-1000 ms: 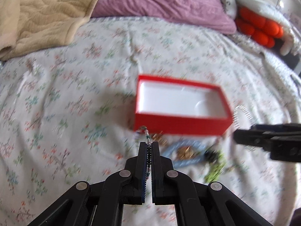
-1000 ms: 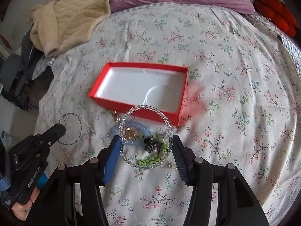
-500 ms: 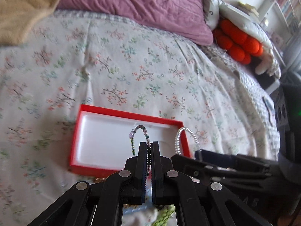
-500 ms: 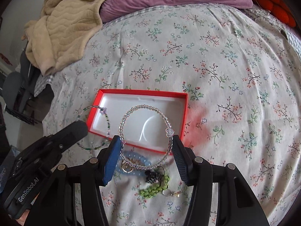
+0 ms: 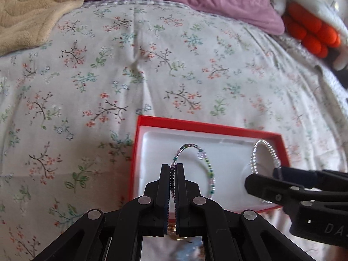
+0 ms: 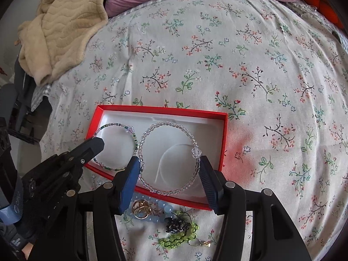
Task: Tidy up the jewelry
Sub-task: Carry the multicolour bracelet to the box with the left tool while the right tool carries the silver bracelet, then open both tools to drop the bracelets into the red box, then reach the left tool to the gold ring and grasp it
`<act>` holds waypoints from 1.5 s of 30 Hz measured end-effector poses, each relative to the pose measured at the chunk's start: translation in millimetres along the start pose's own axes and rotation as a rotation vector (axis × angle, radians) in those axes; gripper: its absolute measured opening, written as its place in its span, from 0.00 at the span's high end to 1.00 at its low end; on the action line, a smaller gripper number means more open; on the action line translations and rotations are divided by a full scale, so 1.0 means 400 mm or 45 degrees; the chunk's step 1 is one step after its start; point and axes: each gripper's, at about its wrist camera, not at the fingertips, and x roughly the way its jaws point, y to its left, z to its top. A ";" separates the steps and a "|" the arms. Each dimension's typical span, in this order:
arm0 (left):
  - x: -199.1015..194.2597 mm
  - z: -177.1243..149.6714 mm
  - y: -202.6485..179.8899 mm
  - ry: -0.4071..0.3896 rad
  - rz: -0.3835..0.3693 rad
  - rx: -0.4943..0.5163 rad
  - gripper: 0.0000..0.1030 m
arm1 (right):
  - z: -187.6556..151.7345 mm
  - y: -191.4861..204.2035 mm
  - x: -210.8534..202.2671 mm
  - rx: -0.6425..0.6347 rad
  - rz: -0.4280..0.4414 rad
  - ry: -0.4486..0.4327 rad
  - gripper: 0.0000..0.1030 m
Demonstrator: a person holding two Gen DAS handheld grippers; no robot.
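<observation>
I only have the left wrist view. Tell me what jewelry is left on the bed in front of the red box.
Observer: A blue bead bracelet with a gold ring on it, a dark tangled piece and a green bead bracelet lie on the floral bedspread, near the red box.
Operator: Report how the right gripper holds its clear bracelet.
Observer: The right gripper spans the clear bead bracelet across its width, one pad against each side of the ring.
Operator: Say where my multicoloured bracelet sits against it.
Observer: The multicoloured bead bracelet, pinched in the left gripper, hangs beside the clear one over the box's white tray; whether the two touch I cannot tell.
</observation>
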 end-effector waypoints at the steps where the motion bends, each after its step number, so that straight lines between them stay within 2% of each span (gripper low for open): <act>1: 0.002 0.000 0.000 -0.001 0.014 0.011 1.00 | 0.001 0.001 0.003 -0.004 -0.004 0.000 0.42; 7: -0.008 0.002 -0.003 -0.022 0.070 0.061 1.00 | 0.003 0.003 0.000 -0.022 -0.024 -0.008 0.39; 8: -0.011 0.002 -0.004 -0.022 0.076 0.067 0.98 | 0.004 0.002 -0.001 -0.022 -0.020 -0.006 0.39; 12: -0.023 0.000 -0.008 -0.035 0.106 0.093 0.77 | 0.000 0.011 -0.013 -0.049 -0.018 -0.007 0.35; 19: -0.066 -0.015 -0.012 -0.066 0.151 0.107 0.60 | -0.020 0.023 -0.060 -0.104 -0.037 -0.039 0.33; 26: -0.103 -0.045 -0.011 -0.062 0.188 0.098 0.35 | -0.051 0.024 -0.105 -0.131 -0.060 -0.059 0.29; 30: -0.124 -0.067 -0.013 -0.057 0.218 0.098 0.21 | -0.079 0.030 -0.131 -0.162 -0.092 -0.071 0.22; 36: -0.152 -0.112 0.004 -0.017 0.268 0.077 0.12 | -0.140 0.038 -0.163 -0.222 -0.162 -0.076 0.16; 41: -0.158 -0.159 0.023 0.023 0.274 0.054 0.10 | -0.187 0.029 -0.175 -0.236 -0.210 -0.098 0.15; 45: -0.151 -0.201 0.034 0.059 0.267 0.048 0.10 | -0.219 0.004 -0.162 -0.203 -0.230 -0.066 0.15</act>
